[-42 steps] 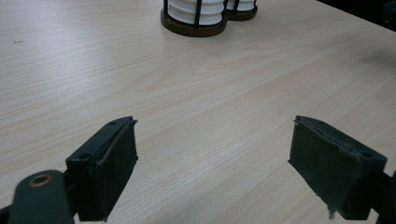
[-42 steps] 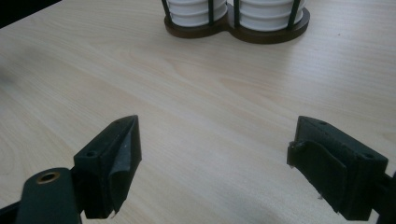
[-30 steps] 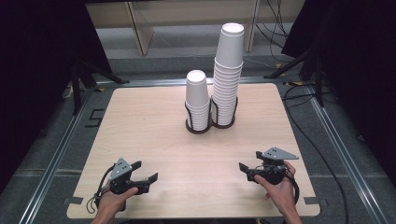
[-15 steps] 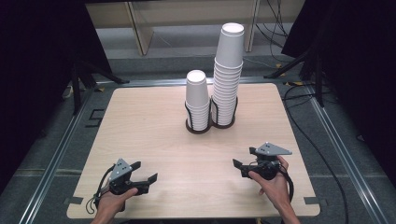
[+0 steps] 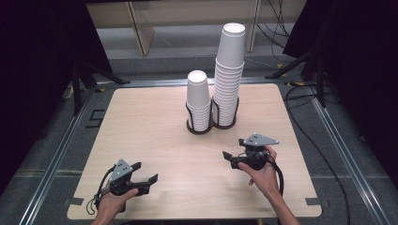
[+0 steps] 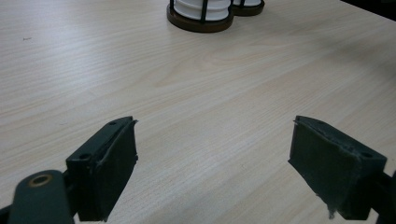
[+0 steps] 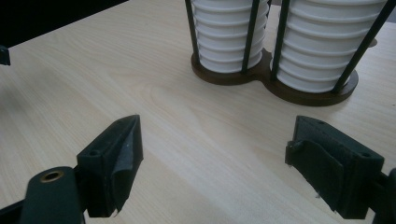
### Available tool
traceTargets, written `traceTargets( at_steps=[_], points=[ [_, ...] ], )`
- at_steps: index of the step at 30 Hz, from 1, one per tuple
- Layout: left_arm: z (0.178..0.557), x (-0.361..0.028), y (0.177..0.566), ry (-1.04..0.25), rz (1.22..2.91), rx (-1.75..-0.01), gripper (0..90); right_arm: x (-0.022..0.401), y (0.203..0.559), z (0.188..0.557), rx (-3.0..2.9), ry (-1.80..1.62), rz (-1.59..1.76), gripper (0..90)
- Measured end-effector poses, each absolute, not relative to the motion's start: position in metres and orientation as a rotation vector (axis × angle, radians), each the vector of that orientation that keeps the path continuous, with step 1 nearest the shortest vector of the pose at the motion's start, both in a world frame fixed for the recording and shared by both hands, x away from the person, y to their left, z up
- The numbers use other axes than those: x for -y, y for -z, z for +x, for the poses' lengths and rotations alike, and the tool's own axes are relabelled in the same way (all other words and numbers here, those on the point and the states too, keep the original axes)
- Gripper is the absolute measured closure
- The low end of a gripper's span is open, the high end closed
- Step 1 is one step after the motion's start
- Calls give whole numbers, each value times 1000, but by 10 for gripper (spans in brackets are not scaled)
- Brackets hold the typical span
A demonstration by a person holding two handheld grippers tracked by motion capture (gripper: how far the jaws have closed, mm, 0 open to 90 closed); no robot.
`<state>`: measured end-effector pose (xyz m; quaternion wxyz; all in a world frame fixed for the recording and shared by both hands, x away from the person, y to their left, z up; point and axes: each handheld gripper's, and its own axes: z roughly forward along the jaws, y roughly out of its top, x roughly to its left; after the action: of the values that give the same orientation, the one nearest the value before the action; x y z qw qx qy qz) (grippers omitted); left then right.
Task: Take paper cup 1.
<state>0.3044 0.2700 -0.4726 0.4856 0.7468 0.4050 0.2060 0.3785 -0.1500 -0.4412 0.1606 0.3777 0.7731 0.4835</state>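
Two cup stacks, short and tall, upright side by side in a dark wire holder at the table's far middle, long axes vertical. Right gripper, jaws wide and empty, lies nearer, the holder just ahead and left of its jaws in the high view; left gripper, jaws likewise wide and empty, rests well apart near the front edge. Bare table between jaws and holder on every side; cups likely lift out upward, the tall stack prone to tipping.

A pale wooden table stands on grey floor, black curtains hanging either side.
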Motion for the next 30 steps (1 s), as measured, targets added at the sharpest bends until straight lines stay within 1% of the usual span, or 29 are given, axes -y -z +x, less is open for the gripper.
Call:
traceTargets(
  at_steps=[10,12,14,19,21,23,24,27,30],
  points=[
    [304,-270,472,-499,1814,-993,145,145,434,385,-2193,-1394,1032,181],
    [304,-270,473,-500,1815,-992,144,142,433,383,-2196,-1412,1087,182],
    [305,-270,472,-503,1820,-985,145,141,432,387,-2212,-1425,1039,181],
    [307,-271,473,-505,1820,-960,145,135,421,394,-2194,-1430,990,182],
    [304,-270,472,-502,1817,-990,145,132,414,395,-2196,-1426,1014,183],
    [304,-270,472,-503,1818,-986,145,127,412,400,-2184,-1463,977,186],
    [306,-271,473,-502,1816,-963,145,126,408,401,-2180,-1435,971,185],
    [305,-271,472,-500,1811,-997,145,115,400,409,-2180,-1475,964,176],
    [306,-271,473,-502,1811,-966,145,110,395,414,-2160,-1472,940,174]
  ],
)
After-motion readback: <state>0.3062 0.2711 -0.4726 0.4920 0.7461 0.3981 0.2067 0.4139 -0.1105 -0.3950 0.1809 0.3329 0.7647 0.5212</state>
